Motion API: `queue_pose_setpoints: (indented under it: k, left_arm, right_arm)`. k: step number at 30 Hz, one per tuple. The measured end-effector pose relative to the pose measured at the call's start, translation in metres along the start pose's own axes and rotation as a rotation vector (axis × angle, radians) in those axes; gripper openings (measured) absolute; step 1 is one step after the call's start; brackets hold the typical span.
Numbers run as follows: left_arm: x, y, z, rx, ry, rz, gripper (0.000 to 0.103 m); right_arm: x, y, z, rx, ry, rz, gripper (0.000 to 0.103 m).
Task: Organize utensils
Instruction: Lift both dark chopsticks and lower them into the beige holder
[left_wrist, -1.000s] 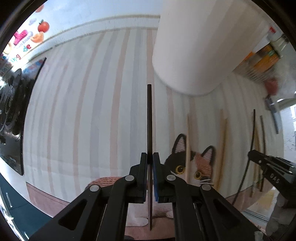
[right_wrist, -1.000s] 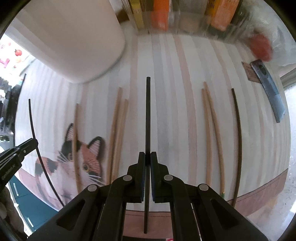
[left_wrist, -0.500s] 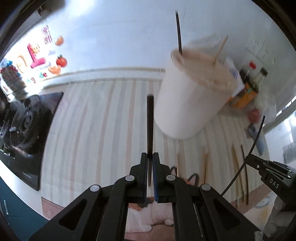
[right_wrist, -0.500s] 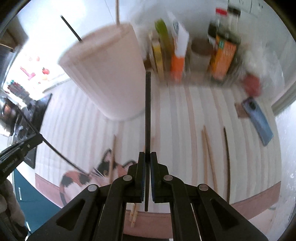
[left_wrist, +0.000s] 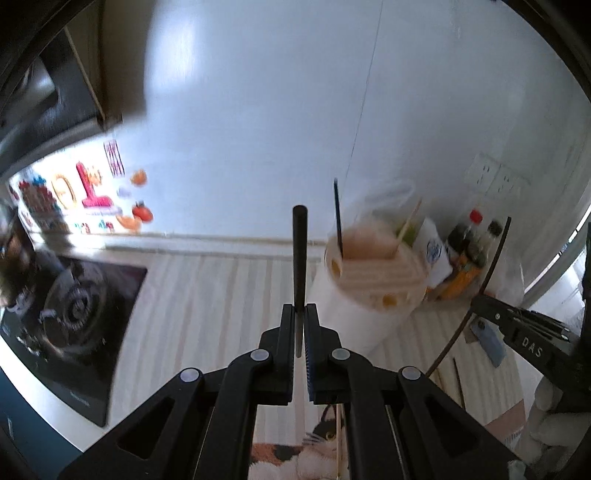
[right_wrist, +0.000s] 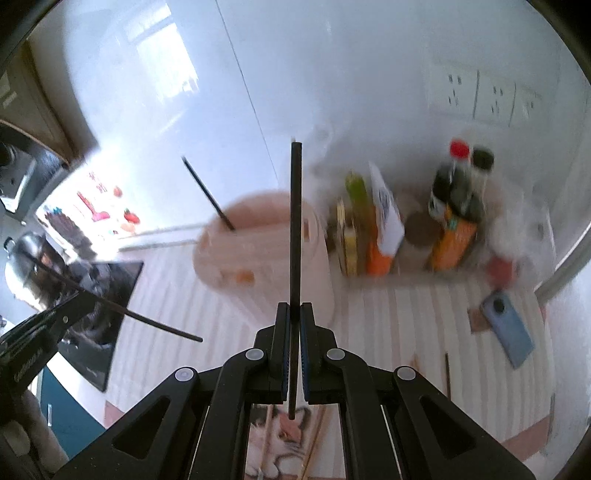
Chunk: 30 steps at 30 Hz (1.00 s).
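Note:
My left gripper (left_wrist: 300, 314) is shut on a black chopstick (left_wrist: 299, 258) that sticks up ahead of its fingers. My right gripper (right_wrist: 294, 312) is shut on another black chopstick (right_wrist: 295, 236), also upright. Both are raised over the striped mat (left_wrist: 207, 295). The white utensil holder (left_wrist: 373, 273) stands ahead and to the right in the left wrist view, with one black chopstick (left_wrist: 338, 218) and one wooden one (left_wrist: 406, 225) in it. In the right wrist view the holder (right_wrist: 258, 251) sits just behind my held chopstick. Each view shows the other gripper at its edge (left_wrist: 517, 332) (right_wrist: 48, 325), also gripping a chopstick.
A black stove top (left_wrist: 74, 314) lies at the left. Bottles and cartons (right_wrist: 406, 229) crowd the back wall beside the holder. A blue phone (right_wrist: 509, 332) lies at the right. Loose chopsticks (right_wrist: 447, 373) rest on the mat, which has a cat picture (left_wrist: 310, 450) near its front.
Both grippers have risen from just above the mat, each still holding its black chopstick, and tilted up. The holder's open top and the wall behind have come into view.

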<state>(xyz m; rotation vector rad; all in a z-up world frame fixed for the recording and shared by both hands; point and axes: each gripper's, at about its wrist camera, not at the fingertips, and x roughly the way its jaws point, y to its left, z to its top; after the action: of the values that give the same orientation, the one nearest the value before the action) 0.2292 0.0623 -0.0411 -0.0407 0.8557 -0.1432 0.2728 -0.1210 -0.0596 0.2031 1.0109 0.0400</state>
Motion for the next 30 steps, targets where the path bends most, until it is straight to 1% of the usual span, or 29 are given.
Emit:
queue_pose_setpoints:
  k: [5, 8, 13, 15, 19, 21, 24, 30]
  left_arm:
    - [-0.019, 0.0, 0.031, -0.017, -0.057, 0.012, 0.002]
    - [-0.03, -0.003, 0.051, -0.022, -0.08, -0.005, 0.002]
    - [-0.034, -0.017, 0.079, -0.015, -0.088, -0.04, 0.002]
    - [-0.03, -0.025, 0.09, -0.006, -0.078, -0.057, 0.002]
    - [-0.013, -0.042, 0.107, 0.007, -0.058, -0.083, 0.002]
    - [-0.002, -0.05, 0.114, 0.019, -0.058, -0.078, 0.002]
    - [0.018, -0.055, 0.12, 0.015, -0.035, -0.082, 0.002]
    - [0.053, -0.056, 0.125, -0.008, 0.003, -0.073, 0.002]
  right_arm:
    - [-0.024, 0.013, 0.035, -0.033, -0.08, -0.039, 0.005]
    - [-0.038, 0.019, 0.055, -0.045, -0.124, -0.044, 0.005]
    - [-0.058, 0.024, 0.091, -0.058, -0.192, -0.036, 0.005]
    - [-0.06, 0.023, 0.105, -0.057, -0.216, -0.038, 0.005]
    - [-0.053, 0.02, 0.126, -0.046, -0.237, -0.027, 0.005]
    - [-0.047, 0.021, 0.134, -0.047, -0.247, -0.032, 0.005]
    - [-0.036, 0.024, 0.142, -0.06, -0.26, -0.04, 0.005]
    - [-0.007, 0.017, 0.155, -0.05, -0.252, -0.027, 0.005]
